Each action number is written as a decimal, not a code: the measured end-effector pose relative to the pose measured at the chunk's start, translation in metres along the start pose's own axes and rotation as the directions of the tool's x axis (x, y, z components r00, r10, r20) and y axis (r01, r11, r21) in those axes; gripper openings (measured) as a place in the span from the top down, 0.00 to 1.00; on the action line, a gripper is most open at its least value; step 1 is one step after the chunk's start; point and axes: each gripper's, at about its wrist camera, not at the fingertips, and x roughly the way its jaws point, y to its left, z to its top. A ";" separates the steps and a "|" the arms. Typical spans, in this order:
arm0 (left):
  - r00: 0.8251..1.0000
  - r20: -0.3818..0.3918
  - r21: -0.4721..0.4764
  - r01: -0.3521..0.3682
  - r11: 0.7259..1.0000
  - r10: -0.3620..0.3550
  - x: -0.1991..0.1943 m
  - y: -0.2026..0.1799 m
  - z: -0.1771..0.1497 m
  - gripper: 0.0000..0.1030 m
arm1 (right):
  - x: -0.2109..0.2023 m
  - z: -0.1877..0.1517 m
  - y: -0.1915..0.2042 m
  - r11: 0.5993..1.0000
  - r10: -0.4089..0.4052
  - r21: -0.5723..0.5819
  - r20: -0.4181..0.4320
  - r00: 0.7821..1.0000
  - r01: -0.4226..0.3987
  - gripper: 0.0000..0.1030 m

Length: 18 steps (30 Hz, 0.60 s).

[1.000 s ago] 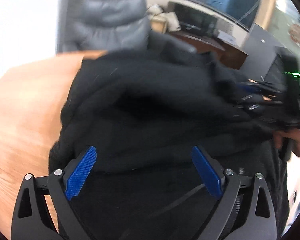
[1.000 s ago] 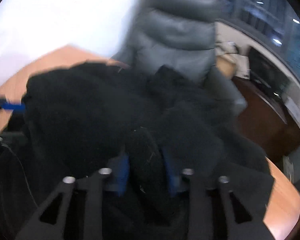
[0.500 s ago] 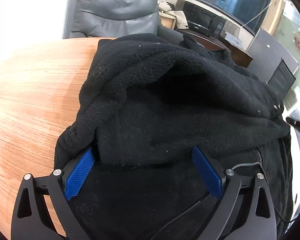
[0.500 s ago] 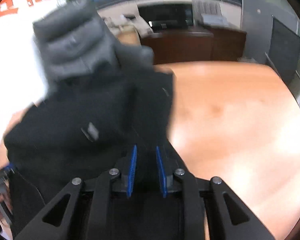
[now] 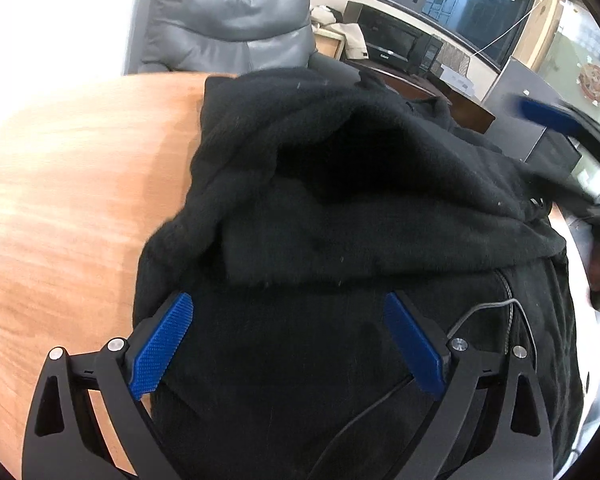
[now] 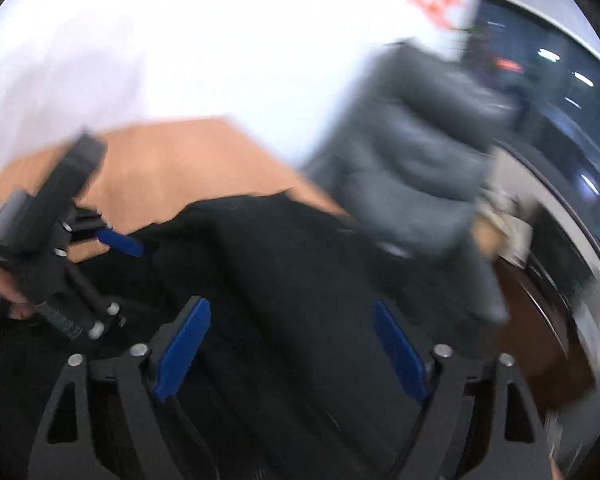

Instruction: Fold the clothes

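A black fleece garment lies bunched on the wooden table, its upper layer folded over toward me. My left gripper is open and empty, its blue pads spread just above the garment's near part. My right gripper is open and empty over the same garment; this view is blurred. The left gripper also shows in the right wrist view, and the right gripper shows blurred at the right edge of the left wrist view.
A grey leather chair stands behind the table's far edge; it also shows in the right wrist view. A dark desk with a monitor stands further back. Bare table wood lies left of the garment. A thin cable crosses the garment.
My right gripper was shut on a fold of the garment; it has let go, opened and swung back over the garment. The left gripper stays open, nearly still.
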 end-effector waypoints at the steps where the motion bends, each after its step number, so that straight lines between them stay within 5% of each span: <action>1: 1.000 -0.002 0.013 -0.004 1.000 0.004 0.000 0.000 -0.001 0.05 | 0.021 0.009 0.009 0.999 0.031 -0.041 -0.027 0.999 -0.032 0.38; 3: 1.000 -0.001 0.031 -0.001 1.000 0.001 -0.001 -0.001 -0.004 0.05 | 0.039 0.011 0.006 0.998 0.053 -0.011 -0.084 0.995 -0.055 0.69; 6: 1.000 0.003 0.024 0.006 1.000 -0.006 -0.003 0.002 -0.005 0.05 | 0.022 0.013 0.001 0.998 0.028 0.048 -0.040 0.999 -0.026 0.86; 13: 1.000 0.014 0.004 0.023 1.000 -0.023 -0.006 0.010 -0.007 0.05 | -0.043 0.014 0.034 0.998 -0.030 0.048 0.041 0.999 0.028 0.87; 16: 0.999 0.019 -0.005 0.031 1.000 -0.031 -0.008 0.013 -0.008 0.06 | -0.013 -0.014 0.052 0.997 -0.035 0.058 -0.131 0.991 0.043 0.76; 18: 0.999 0.019 -0.007 0.032 0.999 -0.032 -0.009 0.014 -0.008 0.06 | -0.018 -0.029 0.036 0.987 -0.039 0.152 -0.145 0.989 0.061 0.67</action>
